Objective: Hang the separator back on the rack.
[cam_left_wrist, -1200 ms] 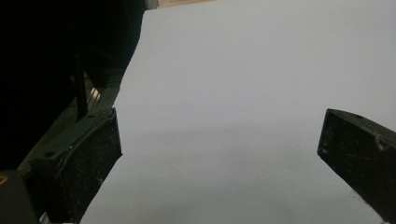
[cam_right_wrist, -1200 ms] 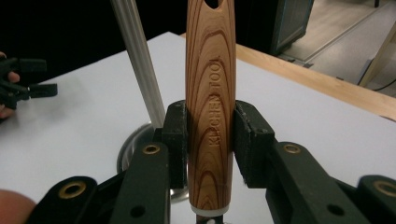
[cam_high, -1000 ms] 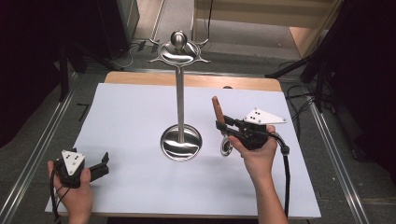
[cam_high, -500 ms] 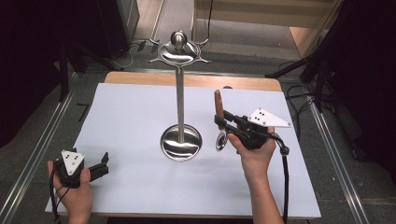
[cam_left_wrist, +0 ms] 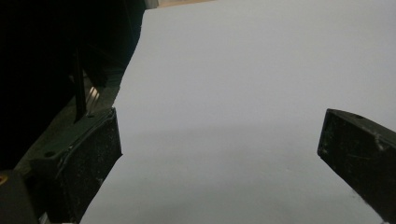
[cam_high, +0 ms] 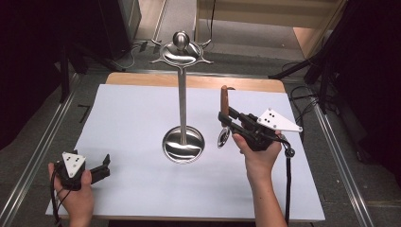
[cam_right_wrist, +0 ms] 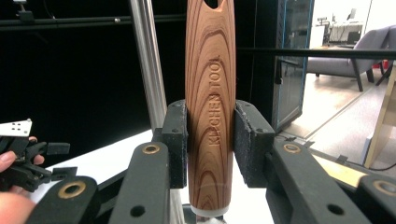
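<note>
Because the utensil (cam_high: 224,118) must hang by the hole in its wooden handle, the right claw (cam_high: 228,119) holds it upright, bowl downward, just right of the steel stand (cam_high: 182,94) on the tabletop (cam_high: 132,113) in the high view; the left claw (cam_high: 103,166) rests idle at the near left corner. Seen from the left gripper view, its jaws stand wide apart over bare tabletop (cam_left_wrist: 243,70). Seen from the right gripper view, both pads (cam_right_wrist: 176,140) clamp the handle (cam_right_wrist: 210,93) low down, probably to keep the hole free for a hook.
</note>
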A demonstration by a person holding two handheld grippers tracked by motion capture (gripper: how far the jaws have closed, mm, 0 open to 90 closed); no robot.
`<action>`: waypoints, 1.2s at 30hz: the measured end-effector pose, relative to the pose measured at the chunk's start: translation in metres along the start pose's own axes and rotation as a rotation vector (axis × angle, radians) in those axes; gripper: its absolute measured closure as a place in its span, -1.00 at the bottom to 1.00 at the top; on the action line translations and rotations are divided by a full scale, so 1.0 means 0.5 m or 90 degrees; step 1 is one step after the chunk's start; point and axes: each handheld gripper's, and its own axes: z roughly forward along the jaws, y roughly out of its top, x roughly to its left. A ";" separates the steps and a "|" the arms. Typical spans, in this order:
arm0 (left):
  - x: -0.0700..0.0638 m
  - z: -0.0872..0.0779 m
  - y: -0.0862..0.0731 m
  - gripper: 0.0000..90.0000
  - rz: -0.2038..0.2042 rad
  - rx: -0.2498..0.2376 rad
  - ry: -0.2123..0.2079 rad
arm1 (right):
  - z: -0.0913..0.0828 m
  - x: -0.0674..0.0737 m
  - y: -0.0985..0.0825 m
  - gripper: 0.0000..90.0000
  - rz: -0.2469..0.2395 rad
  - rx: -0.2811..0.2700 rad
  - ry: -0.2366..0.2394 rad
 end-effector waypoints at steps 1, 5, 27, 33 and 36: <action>0.000 0.000 0.000 -0.99 0.000 0.000 0.000 | 0.000 0.001 0.002 0.56 -0.001 -0.003 0.001; 0.001 0.000 0.000 -0.99 0.000 -0.001 -0.001 | 0.003 0.005 0.011 0.56 -0.002 -0.018 0.003; -0.001 0.000 0.000 -0.99 0.004 -0.002 0.000 | 0.014 0.028 0.066 0.56 -0.032 -0.055 0.021; -0.001 0.000 0.000 -0.99 0.005 0.001 -0.001 | 0.015 0.028 0.080 0.56 -0.039 -0.060 0.019; -0.002 0.000 0.000 -0.99 0.005 0.002 0.000 | 0.016 0.030 0.086 0.56 -0.040 -0.062 0.020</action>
